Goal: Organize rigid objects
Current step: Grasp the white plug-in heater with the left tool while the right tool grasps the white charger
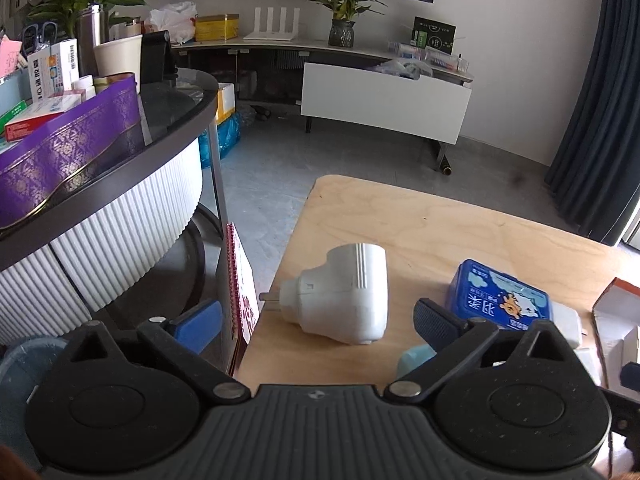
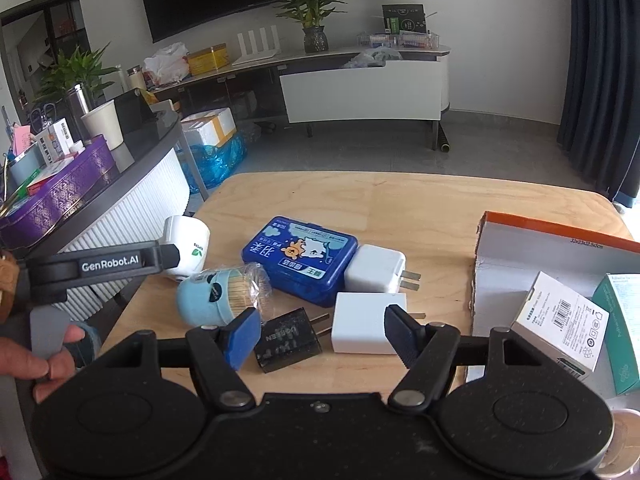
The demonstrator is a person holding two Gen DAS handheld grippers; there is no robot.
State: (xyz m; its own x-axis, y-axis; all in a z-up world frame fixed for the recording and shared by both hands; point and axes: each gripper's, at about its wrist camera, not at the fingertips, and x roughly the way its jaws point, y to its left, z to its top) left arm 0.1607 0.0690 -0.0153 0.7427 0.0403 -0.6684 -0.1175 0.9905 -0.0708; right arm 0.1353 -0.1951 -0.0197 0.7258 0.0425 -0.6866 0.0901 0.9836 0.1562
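Observation:
My left gripper (image 1: 318,322) is open around a white plug-in device (image 1: 340,294) lying at the left edge of the wooden table (image 1: 420,224); the device also shows in the right wrist view (image 2: 188,246). My right gripper (image 2: 320,330) is open and empty, just above a black charger (image 2: 286,338) and a white charger (image 2: 366,322). A blue tin (image 2: 300,260), a second white charger (image 2: 376,268) and a light-blue toothpick jar (image 2: 222,294) lie behind them. An open orange-edged cardboard box (image 2: 520,264) at the right holds small boxes.
A round counter (image 1: 120,168) with a purple tin (image 1: 68,148) and clutter stands left of the table. A red notebook (image 1: 240,292) leans against the table's left edge. The blue tin (image 1: 500,296) lies right of the left gripper.

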